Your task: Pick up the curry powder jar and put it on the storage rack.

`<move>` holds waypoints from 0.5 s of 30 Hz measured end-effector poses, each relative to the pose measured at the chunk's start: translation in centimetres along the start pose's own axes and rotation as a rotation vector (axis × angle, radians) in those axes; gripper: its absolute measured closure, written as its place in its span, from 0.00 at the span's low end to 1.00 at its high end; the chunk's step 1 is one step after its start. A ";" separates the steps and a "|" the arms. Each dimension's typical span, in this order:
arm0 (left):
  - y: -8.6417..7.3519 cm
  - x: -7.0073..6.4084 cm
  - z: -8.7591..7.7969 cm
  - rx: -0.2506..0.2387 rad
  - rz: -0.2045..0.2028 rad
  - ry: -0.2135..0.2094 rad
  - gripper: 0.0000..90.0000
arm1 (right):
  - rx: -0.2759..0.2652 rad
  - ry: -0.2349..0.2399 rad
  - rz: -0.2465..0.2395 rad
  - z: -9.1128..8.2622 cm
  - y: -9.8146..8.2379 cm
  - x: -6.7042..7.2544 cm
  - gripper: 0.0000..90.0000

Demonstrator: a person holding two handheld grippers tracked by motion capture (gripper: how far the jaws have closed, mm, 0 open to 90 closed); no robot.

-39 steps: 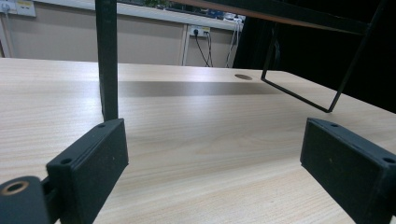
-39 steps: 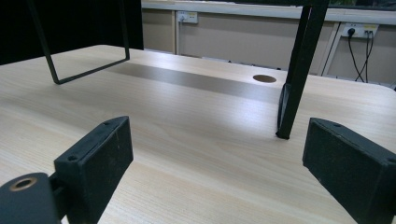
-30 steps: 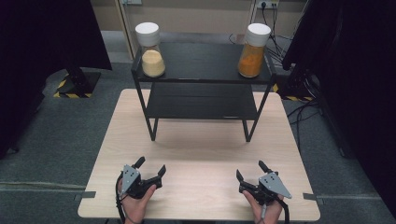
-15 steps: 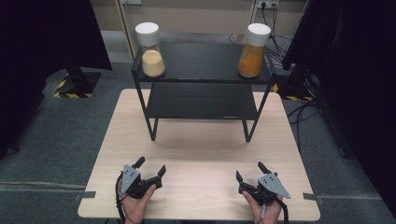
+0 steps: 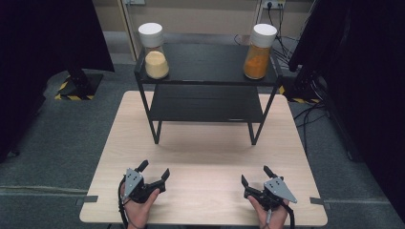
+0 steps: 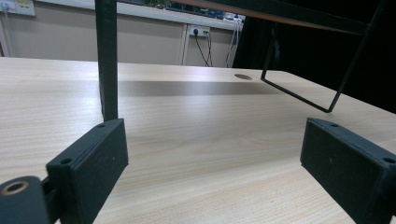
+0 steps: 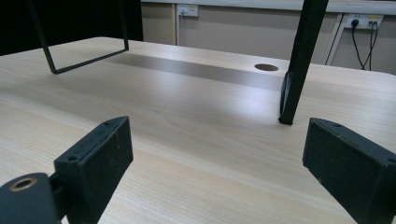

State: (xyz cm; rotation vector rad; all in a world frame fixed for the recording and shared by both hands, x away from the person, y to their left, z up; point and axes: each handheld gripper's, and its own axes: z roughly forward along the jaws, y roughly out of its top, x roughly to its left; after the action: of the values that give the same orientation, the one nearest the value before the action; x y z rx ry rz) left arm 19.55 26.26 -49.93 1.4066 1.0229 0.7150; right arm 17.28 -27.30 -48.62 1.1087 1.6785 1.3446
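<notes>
Wooden table (image 5: pixel 205 143), left claw (image 5: pixel 153 171) and right claw (image 5: pixel 255 175) unmoved, both wide open, empty

Table (image 5: pixel 205 157): pale wood-grain laminate, smooth, slight sheen ahead of both grippers. Rack (image 5: pixel 207 102) beyond them: thin black metal, matt. Left gripper (image 5: pixel 154 172) and right gripper (image 5: pixel 255 176): matt black plastic jaws, finely textured faces. Two jars (image 5: pixel 154 50) on the rack top: clear glass, white matt lids.

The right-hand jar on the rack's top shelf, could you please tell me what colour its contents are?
Orange powder, under a white lid; the jar shows best in the high view.
</notes>
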 end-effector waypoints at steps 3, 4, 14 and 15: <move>0.0 0.0 0.0 0.002 0.000 -0.001 0.07 | -0.001 0.001 0.000 0.0 0.0 0.0 0.10; 0.0 0.0 0.0 0.002 0.001 -0.001 0.07 | -0.001 0.001 0.001 0.0 0.0 0.0 0.10; 0.1 0.0 0.0 0.003 0.004 -0.001 0.07 | -0.003 0.000 0.000 -0.1 -0.1 0.0 0.10; 0.1 0.0 0.0 0.003 0.003 -0.001 0.07 | -0.003 0.000 -0.001 -0.1 -0.1 0.0 0.10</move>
State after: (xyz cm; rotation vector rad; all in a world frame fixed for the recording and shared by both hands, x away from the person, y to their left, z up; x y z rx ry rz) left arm 19.58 26.26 -49.88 1.4116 1.0218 0.7154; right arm 17.21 -27.30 -48.66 1.1069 1.6761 1.3458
